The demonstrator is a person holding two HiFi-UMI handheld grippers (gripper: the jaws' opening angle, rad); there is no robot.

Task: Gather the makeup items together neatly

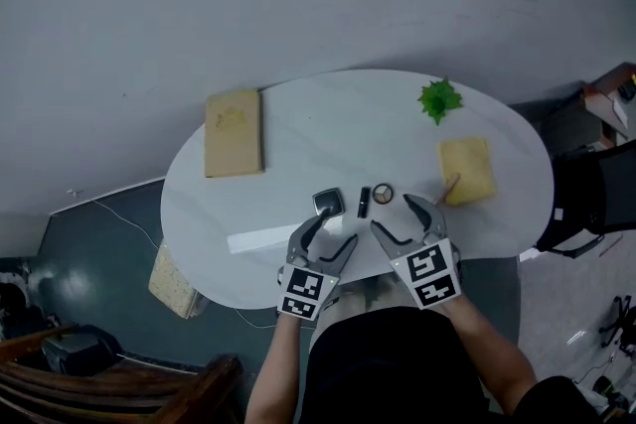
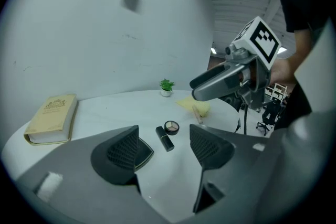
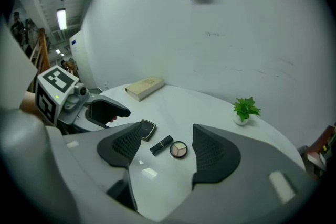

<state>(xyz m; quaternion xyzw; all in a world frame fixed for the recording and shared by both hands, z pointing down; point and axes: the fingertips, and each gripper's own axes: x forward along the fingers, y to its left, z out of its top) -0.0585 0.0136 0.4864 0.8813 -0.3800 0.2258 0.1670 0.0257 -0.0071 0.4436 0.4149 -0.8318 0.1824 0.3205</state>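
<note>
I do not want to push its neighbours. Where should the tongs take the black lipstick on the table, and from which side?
Probably take the lipstick at its nearer half, coming down from above and closing across its narrow width. It lies flat, a slim tube. The round eyeshadow sits close beside its far end, and the square compact is farther off on the other side.

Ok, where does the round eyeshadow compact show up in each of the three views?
Head view: round eyeshadow compact, just right of the picture's middle.
Left gripper view: near the middle, a little below centre.
Right gripper view: below the middle.
Shared landmark: the black lipstick tube lies close beside it in every view, on its left.
</note>
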